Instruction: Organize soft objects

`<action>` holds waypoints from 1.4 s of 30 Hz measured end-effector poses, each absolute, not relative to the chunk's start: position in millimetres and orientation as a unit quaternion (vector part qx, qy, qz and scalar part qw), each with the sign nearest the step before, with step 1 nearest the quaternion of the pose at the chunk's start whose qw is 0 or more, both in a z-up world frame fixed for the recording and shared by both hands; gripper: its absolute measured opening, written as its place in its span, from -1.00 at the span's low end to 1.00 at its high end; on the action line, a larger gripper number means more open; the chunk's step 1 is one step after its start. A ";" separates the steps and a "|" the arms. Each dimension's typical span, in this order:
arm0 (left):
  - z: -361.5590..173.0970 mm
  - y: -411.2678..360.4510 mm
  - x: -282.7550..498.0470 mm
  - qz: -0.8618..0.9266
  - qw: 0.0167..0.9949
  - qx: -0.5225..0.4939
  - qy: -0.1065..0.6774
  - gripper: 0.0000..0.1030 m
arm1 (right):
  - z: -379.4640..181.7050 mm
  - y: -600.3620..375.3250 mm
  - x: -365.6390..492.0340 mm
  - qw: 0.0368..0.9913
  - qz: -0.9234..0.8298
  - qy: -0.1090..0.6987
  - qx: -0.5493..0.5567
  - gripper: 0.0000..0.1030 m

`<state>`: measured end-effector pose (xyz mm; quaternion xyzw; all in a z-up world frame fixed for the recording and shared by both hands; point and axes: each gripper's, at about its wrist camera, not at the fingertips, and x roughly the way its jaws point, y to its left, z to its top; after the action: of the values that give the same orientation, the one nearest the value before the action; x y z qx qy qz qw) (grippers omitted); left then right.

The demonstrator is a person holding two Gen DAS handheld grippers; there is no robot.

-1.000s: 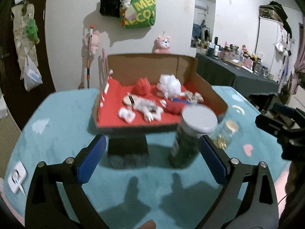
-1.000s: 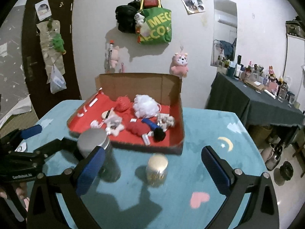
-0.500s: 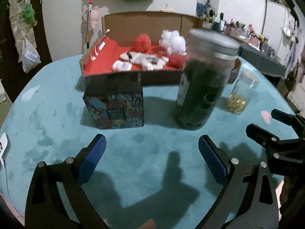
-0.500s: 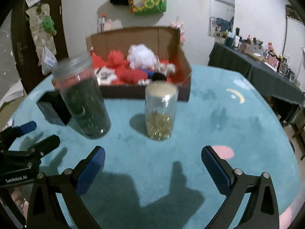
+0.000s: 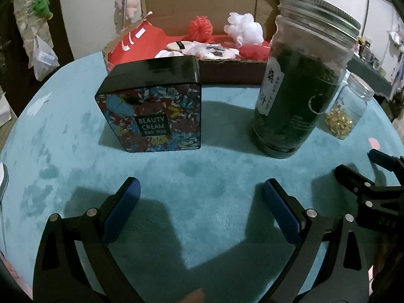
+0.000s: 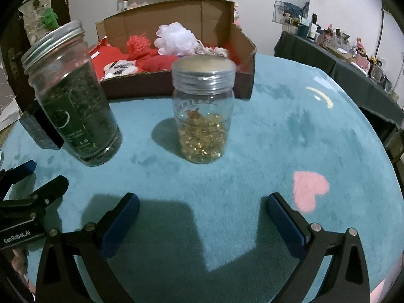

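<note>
Worktop: round, covered in teal plush fabric with a pink heart patch on the right side

Left gripper: low over the near edge of the worktop, blue-padded fingers spread wide, nothing between them; also seen from the right wrist view at the left border

Right gripper: low over the near edge, fingers spread wide and empty; seen from the left wrist view at the right border

Cardboard box: stood at the far side of the worktop, back flap upright, red lining inside

Soft objects, all lying in the box: white pouf toward the back; red pompom just left of it; red cushion in front; small white plush pieces at the front left

Black floral tin: lettered BEAUTY CREAM, stood on edge in front of the box, ahead of the left gripper

Tall jar: metal screw lid, dark green contents, upright to the right of the tin

Small jar: silver lid, gold capsules in the lower part, upright just right of the tall jar, ahead of the right gripper
</note>
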<state>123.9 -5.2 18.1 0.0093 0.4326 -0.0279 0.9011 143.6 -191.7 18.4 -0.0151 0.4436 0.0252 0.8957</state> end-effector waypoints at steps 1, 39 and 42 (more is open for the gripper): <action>18.5 -4.8 124.1 -0.027 0.901 0.009 0.433 0.94 | 18.4 -190.8 143.1 0.896 0.024 0.443 -0.017 1.00; 16.9 -4.3 120.3 -0.022 0.899 0.009 0.438 1.00 | 19.1 -188.4 141.6 0.896 0.022 0.443 -0.018 1.00; 16.7 -4.4 121.5 -0.022 0.899 0.009 0.438 1.00 | 19.0 -188.7 141.5 0.896 0.022 0.443 -0.018 1.00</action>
<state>121.5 -4.4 16.7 0.0086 0.4380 -0.0219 0.8987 141.5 -188.7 19.0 -0.0181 0.4427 0.0222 0.8962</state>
